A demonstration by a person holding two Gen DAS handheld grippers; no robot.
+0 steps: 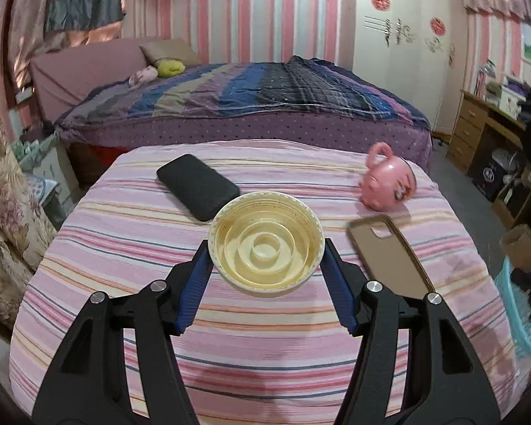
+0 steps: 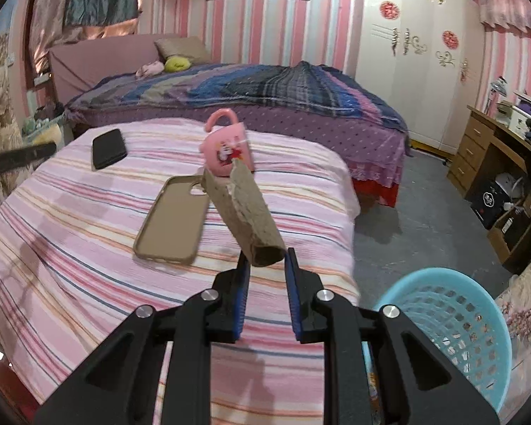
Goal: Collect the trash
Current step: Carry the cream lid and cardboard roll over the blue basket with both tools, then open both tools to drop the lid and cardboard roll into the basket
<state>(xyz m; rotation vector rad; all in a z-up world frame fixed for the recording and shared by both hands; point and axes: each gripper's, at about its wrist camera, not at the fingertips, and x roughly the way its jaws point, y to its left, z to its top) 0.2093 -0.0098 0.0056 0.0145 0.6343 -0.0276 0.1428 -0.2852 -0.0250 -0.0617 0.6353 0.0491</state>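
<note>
Cream plastic, ridged in rings and flecked with grime, the round lid (image 1: 266, 244) sits at the centre of the left wrist view, clamped by its rim between the blue-padded jaws of the left gripper (image 1: 265, 253), which are spread wide to span it. It hangs above the pink striped bedspread (image 1: 124, 248). In the upper left of that cloth lies a black phone (image 1: 196, 186); to the right lies an empty tan phone case (image 1: 389, 253), and beyond it a blurred pink mug (image 1: 387, 184) on its side. In the right wrist view the right gripper (image 2: 267, 256) has its jaws closed narrow on the near end of a torn brown cardboard tube (image 2: 244, 214), which slants up toward the frame's centre. The mug carries a cartoon print; no lettering on it can be read. A light blue mesh basket (image 2: 449, 322) stands at lower right, beside the bed.
</note>
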